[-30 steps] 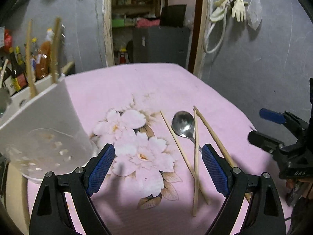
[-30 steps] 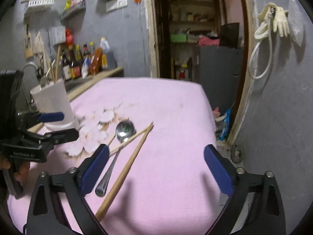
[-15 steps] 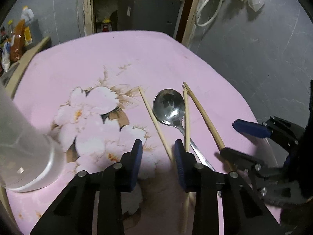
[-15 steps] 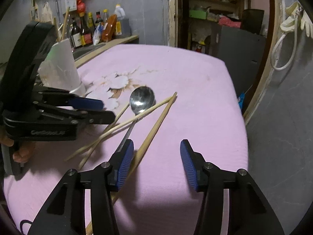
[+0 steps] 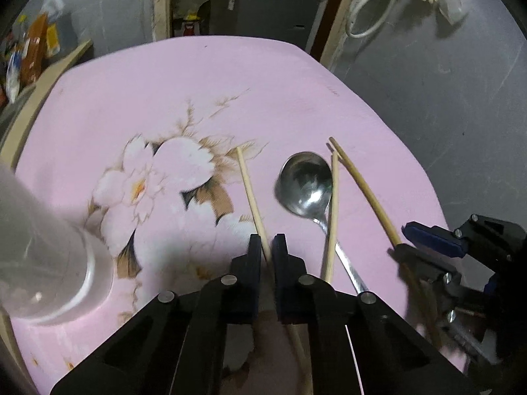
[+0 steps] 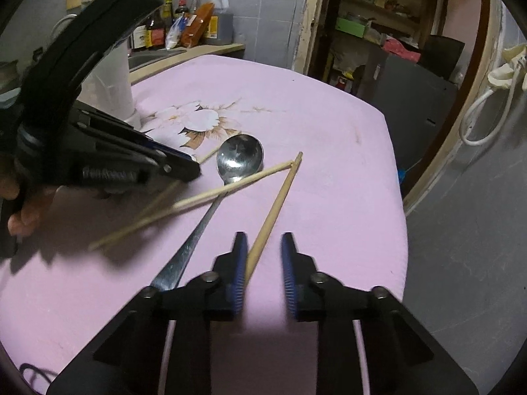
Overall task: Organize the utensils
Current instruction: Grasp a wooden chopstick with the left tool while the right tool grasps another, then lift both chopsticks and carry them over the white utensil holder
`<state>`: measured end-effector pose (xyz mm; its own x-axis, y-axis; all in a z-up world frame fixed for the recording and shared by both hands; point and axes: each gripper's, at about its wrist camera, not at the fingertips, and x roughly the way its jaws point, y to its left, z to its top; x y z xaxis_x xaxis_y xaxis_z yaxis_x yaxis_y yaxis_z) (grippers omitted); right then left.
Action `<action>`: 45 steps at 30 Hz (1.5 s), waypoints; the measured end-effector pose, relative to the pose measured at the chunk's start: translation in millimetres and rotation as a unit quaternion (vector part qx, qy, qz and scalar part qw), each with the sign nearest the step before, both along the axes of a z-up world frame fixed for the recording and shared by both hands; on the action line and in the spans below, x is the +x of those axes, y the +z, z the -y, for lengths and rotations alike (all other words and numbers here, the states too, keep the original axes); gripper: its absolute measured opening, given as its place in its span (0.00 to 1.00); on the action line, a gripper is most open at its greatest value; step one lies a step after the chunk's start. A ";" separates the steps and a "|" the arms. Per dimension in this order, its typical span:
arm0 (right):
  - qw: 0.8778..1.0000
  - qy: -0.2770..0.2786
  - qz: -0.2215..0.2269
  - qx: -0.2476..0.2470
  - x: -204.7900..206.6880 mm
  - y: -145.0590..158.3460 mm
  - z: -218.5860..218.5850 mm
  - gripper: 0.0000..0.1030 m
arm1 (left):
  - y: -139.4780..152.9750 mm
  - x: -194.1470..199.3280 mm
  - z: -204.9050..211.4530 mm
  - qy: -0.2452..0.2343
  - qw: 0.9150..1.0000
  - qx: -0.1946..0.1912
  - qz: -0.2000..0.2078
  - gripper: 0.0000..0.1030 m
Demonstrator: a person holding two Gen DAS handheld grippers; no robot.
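Left gripper (image 5: 266,247), jaws just closed, clamps thin pale wooden chopstick (image 5: 250,191) on pink floral tablecloth (image 5: 197,92). Right gripper (image 6: 263,256) jaws closing, gap remains; thicker bamboo chopstick (image 6: 280,197) touches its left pad only. Steel spoon (image 6: 238,158) lies betw. them w/ third stick (image 6: 230,187) across.

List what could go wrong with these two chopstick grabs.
The right gripper has just been closing its jaws, yet only one pad touches the thick chopstick; it may roll aside. The left gripper, jaws just closed on the thin chopstick, might on lifting drag the loose chopstick lying across the spoon handle.
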<state>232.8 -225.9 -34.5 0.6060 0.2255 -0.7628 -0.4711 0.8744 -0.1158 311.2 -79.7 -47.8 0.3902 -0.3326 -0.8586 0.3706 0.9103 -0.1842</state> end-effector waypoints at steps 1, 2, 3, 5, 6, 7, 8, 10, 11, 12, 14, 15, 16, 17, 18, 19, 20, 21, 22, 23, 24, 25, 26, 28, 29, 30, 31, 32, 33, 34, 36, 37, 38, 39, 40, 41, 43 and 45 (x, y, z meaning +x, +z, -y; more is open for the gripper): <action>1.000 0.001 -0.002 0.000 -1.8 0.9 2.2 0.11 | 0.7 -1.9 -2.6 0.001 1.000 -0.002 -0.003 0.05; 1.000 0.002 -0.004 -0.001 -3.9 1.2 3.4 0.09 | 1.9 -4.3 -4.4 0.001 1.000 -0.003 -0.007 0.04; 1.000 0.003 -0.006 -0.003 -4.9 1.7 2.6 0.08 | 3.0 -7.4 -6.9 0.000 1.000 -0.003 -0.012 0.04; 1.000 0.003 -0.013 -0.014 -7.6 0.1 3.6 0.07 | 5.5 -12.1 -9.4 -0.004 1.000 0.000 -0.019 0.04; 1.000 0.001 -0.014 -0.014 -6.9 -0.6 3.2 0.07 | 6.7 -14.1 -9.1 -0.006 1.000 0.002 -0.020 0.04; 1.000 -0.002 -0.020 -0.010 -4.5 -0.8 3.8 0.07 | 7.4 -14.5 -10.0 -0.006 1.000 0.004 -0.021 0.04; 1.000 -0.005 -0.024 -0.007 -0.9 -0.4 3.1 0.07 | 8.2 -15.1 -9.2 -0.006 1.000 0.005 -0.023 0.04; 1.000 -0.011 -0.027 -0.005 6.2 1.2 -0.1 0.07 | 8.1 -11.2 -10.4 -0.004 0.999 0.004 -0.033 0.05; 0.999 -0.012 -0.030 -0.004 10.6 1.5 -2.4 0.07 | 8.9 -6.2 -10.8 -0.002 0.999 0.003 -0.038 0.05; 0.999 -0.013 -0.032 -0.003 14.7 1.4 -4.8 0.08 | 8.7 -4.1 -9.7 -0.002 0.999 0.004 -0.040 0.05; 0.999 -0.018 -0.038 -0.001 23.5 1.5 -9.1 0.08 | 9.0 -1.4 -7.2 -0.003 0.999 0.006 -0.040 0.05; 0.999 -0.018 -0.038 -0.003 26.2 1.5 -10.5 0.08 | 8.1 -2.5 -7.3 -0.002 0.999 0.006 -0.040 0.05; 0.999 -0.017 -0.038 -0.007 28.7 1.3 -12.5 0.08 | 7.5 -5.7 -5.1 -0.001 0.999 0.006 -0.039 0.05; 0.999 -0.015 -0.037 -0.010 30.3 0.8 -14.1 0.08 | 7.4 -6.4 -5.0 0.000 0.999 0.005 -0.038 0.05; 0.999 -0.014 -0.036 -0.014 30.2 0.4 -15.2 0.08 | 6.8 -1.7 1.5 0.002 0.999 0.004 -0.038 0.05; 0.999 -0.011 -0.034 -0.023 29.7 0.1 -17.1 0.08 | 7.3 -1.7 0.4 0.007 0.999 0.000 -0.039 0.04; 0.999 -0.008 -0.031 -0.030 29.2 0.1 -18.2 0.07 | 9.0 -3.3 0.5 0.013 0.999 -0.004 -0.041 0.04; 0.999 -0.008 -0.032 -0.029 28.5 -0.2 -17.6 0.06 | 9.5 -5.4 -0.2 0.017 0.999 -0.008 -0.040 0.03; 0.999 -0.009 -0.035 -0.021 28.2 0.5 -15.4 0.05 | 10.7 -7.5 -1.0 0.019 0.999 -0.010 -0.038 0.03; 0.999 -0.012 -0.039 -0.007 27.9 1.7 -11.7 0.04 | 11.4 -12.1 -3.1 0.020 0.999 -0.012 -0.034 0.02; 0.999 -0.016 -0.042 0.008 26.8 2.9 -7.7 0.04 | 13.2 -15.8 -4.5 0.020 0.999 -0.013 -0.028 0.02; 0.998 -0.023 -0.045 0.031 25.6 4.3 -1.6 0.04 | 15.2 -19.7 -6.3 0.022 0.999 -0.015 -0.020 0.02; 0.997 -0.030 -0.043 0.050 23.0 5.5 3.2 0.04 | 17.7 -23.7 -8.4 0.024 0.999 -0.019 -0.013 0.02; 0.996 -0.038 -0.030 0.076 15.6 9.5 7.8 0.04 | 23.1 -31.1 -11.4 0.026 0.999 -0.030 0.002 0.02; 0.995 -0.041 -0.019 0.090 10.2 13.1 9.4 0.04 | 26.5 -35.3 -12.3 0.028 0.999 -0.034 0.012 0.02; 0.994 -0.043 -0.010 0.101 5.7 16.7 9.7 0.04 | 31.3 -40.0 -13.9 0.029 0.998 -0.040 0.026 0.02; 0.992 -0.044 0.006 0.117 -1.4 22.7 11.1 0.04 | 35.3 -44.0 -14.4 0.030 0.998 -0.044 0.039 0.02; 0.990 -0.043 0.027 0.129 -8.4 29.4 10.9 0.04 | 40.7 -49.1 -15.5 0.032 0.997 -0.049 0.058 0.02; 0.989 -0.043 0.044 0.133 -13.5 34.3 9.5 0.04 | 45.1 -53.7 -16.2 0.034 0.995 -0.053 0.077 0.02; 0.986 -0.042 0.071 0.142 -21.1 42.0 8.4 0.04 | 51.4 -58.6 -19.8 0.035 0.993 -0.060 0.096 0.02; 0.980 -0.042 0.118 0.154 -32.3 54.8 6.0 0.04 | 63.9 -68.5 -21.6 0.036 0.987 -0.075 0.139 0.02; 0.976 -0.041 0.142 0.159 -37.7 61.3 4.0 0.04 | 71.3 -73.9 -21.7 0.036 0.983 -0.078 0.162 0.02; 0.973 -0.040 0.158 0.163 -40.3 66.0 1.6 0.04 | 76.3 -75.5 -22.0 0.038 0.980 -0.081 0.176 0.02; 0.969 -0.039 0.177 0.170 -43.7 72.3 -0.5 0.04 | 82.7 -79.4 -23.7 0.039 0.977 -0.087 0.193 0.02; 0.964 -0.036 0.192 0.181 -46.4 78.5 -1.6 0.04 | 89.0 -82.1 -25.7 0.041 0.973 -0.093 0.208 0.02; 0.959 -0.030 0.206 0.193 -47.4 84.9 -2.3 0.04 | 94.2 -85.1 -24.8 0.044 0.969 -0.098 0.223 0.02; 0.950 -0.026 0.227 0.211 -47.8 93.8 -5.6 0.04 | 104.8 -94.7 -26.8 0.050 0.958 -0.112 0.258 0.02; 0.938 -0.022 0.251 0.236 -47.7 104.0 -8.4 0.04 | 118.1 -99.5 -32.9 0.059 0.947 -0.126 0.289 0.02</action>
<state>185.1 -217.5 69.5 0.8787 0.4337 -0.1994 -0.4239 0.9011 0.0918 211.7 -46.8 70.3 0.8184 -0.4231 -0.3890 0.3738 0.9059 -0.1989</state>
